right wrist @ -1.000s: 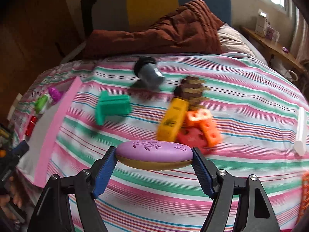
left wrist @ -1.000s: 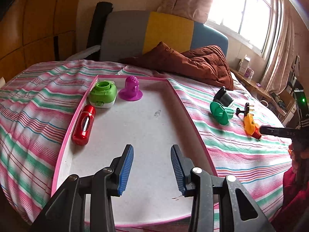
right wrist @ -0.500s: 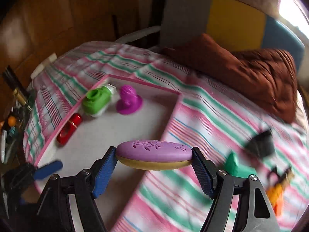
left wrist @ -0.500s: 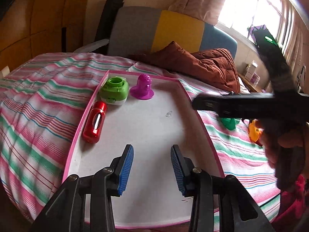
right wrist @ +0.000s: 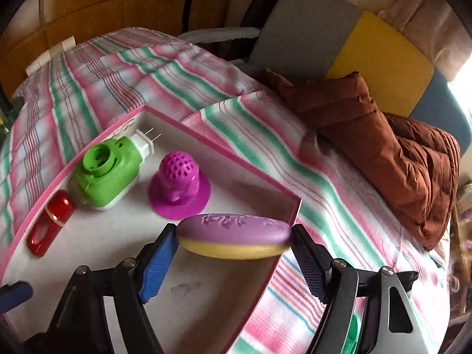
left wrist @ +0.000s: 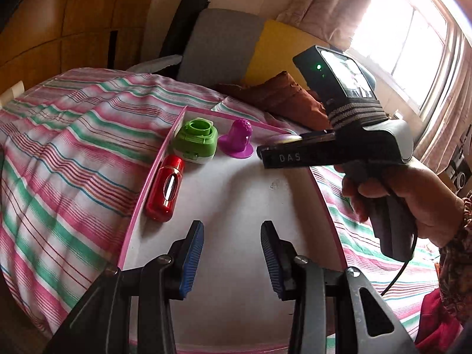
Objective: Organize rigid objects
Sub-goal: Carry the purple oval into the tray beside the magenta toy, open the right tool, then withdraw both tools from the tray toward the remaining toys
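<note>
My right gripper [right wrist: 234, 258] is clamped on the purple/yellow oval soap case [right wrist: 234, 239], held level over the pink-rimmed white tray [right wrist: 97, 244], near the tray's far right corner and just beside the magenta perforated cap [right wrist: 179, 187]; can't tell if the case touches the tray floor. In the tray: green plug-in vaporizer [right wrist: 107, 174] at far left w/ prongs toward the far rim, red lighter-shaped thing [right wrist: 50, 224] lying along the left rim, nearer me than the vaporizer. My left gripper [left wrist: 232, 261] hangs over the tray's near end, fingers apart, nothing btwn them. Tray sits on the striped bedsheet [left wrist: 73, 153]; brown quilt [right wrist: 383, 144] lies beyond the tray's far right corner.
</note>
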The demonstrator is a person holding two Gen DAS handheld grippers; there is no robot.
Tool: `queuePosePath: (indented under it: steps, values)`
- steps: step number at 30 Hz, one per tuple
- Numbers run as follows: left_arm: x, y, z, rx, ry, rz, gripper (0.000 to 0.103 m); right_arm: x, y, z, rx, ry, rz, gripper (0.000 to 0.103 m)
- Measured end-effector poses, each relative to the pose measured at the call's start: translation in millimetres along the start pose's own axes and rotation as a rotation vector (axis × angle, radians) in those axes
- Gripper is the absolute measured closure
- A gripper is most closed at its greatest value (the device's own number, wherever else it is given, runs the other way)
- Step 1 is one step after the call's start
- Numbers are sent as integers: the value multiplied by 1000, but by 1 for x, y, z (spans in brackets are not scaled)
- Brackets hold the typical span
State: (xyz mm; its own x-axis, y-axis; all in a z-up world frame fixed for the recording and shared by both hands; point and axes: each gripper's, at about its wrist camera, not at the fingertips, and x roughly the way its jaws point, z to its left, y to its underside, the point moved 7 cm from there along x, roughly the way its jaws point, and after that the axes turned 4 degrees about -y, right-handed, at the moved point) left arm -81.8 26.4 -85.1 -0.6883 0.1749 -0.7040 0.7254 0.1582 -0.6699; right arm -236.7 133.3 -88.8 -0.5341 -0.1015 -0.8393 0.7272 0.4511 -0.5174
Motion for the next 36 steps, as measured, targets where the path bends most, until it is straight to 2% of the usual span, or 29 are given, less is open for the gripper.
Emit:
queuePosePath:
  steps: [2, 6, 11, 16, 24, 36]
  values:
    - [1, 2, -1, -1, 1, 4, 63, -4, -3, -4, 19, 20, -27, 18]
    - [0, 4, -4, 12, 2, 2, 63, -22, -5, -16, 80, 24, -105, 17]
    - [-2, 5, -7, 16, 6, 0, 63, -35, 9, -35, 190, 2, -128, 17]
    - [-2, 9, -11, 24, 18, 8, 63, -49, 38, -53, 340, -36, -115, 17]
    - [-8, 15, -27, 48, 61, 6, 63, -65, 91, -72, 470, -79, -64, 17]
    - [-20, 32, -61, 136, 140, 5, 63, -81, 169, -81, 481, -62, 19, 17]
